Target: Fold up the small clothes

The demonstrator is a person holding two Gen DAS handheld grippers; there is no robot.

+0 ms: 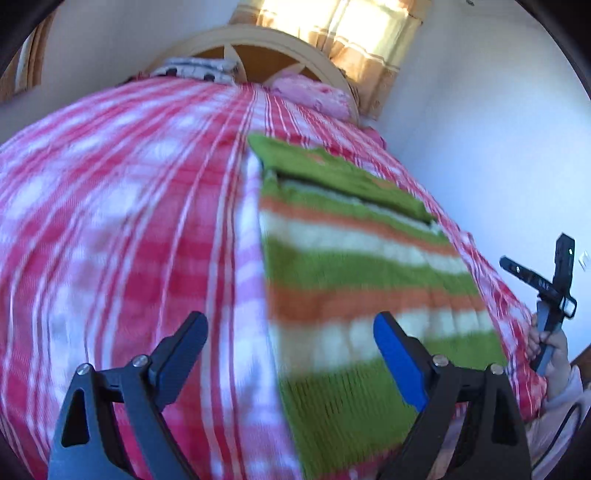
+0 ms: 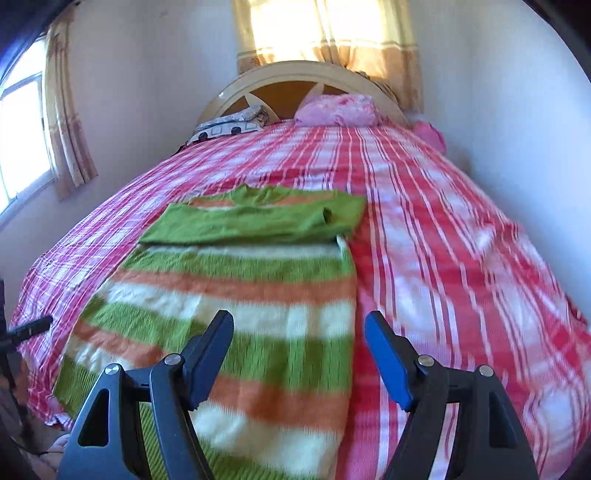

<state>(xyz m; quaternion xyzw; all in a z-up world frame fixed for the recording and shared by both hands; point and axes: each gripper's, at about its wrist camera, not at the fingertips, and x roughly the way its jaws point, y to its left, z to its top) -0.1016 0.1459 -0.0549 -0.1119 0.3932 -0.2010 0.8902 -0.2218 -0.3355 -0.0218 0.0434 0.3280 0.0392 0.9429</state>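
A striped sweater (image 2: 236, 295) in green, orange and white lies flat on the bed, its green sleeves folded across the upper body. In the left wrist view the same sweater (image 1: 369, 266) lies right of centre. My left gripper (image 1: 291, 332) hovers open above the sweater's left edge near the hem, nothing between its fingers. My right gripper (image 2: 299, 328) is open above the sweater's right edge, empty. The right gripper (image 1: 550, 295) also shows at the far right of the left wrist view, held by a hand (image 1: 554, 350). The left gripper's tip (image 2: 31, 328) peeks in at that view's left edge.
A red and white checked bedspread (image 2: 461, 240) covers the bed. A pink pillow (image 2: 336, 109) and a patterned folded cloth (image 2: 232, 123) lie by the headboard (image 2: 295, 79). Walls stand close on both sides; curtained windows (image 2: 332, 29) are behind and left.
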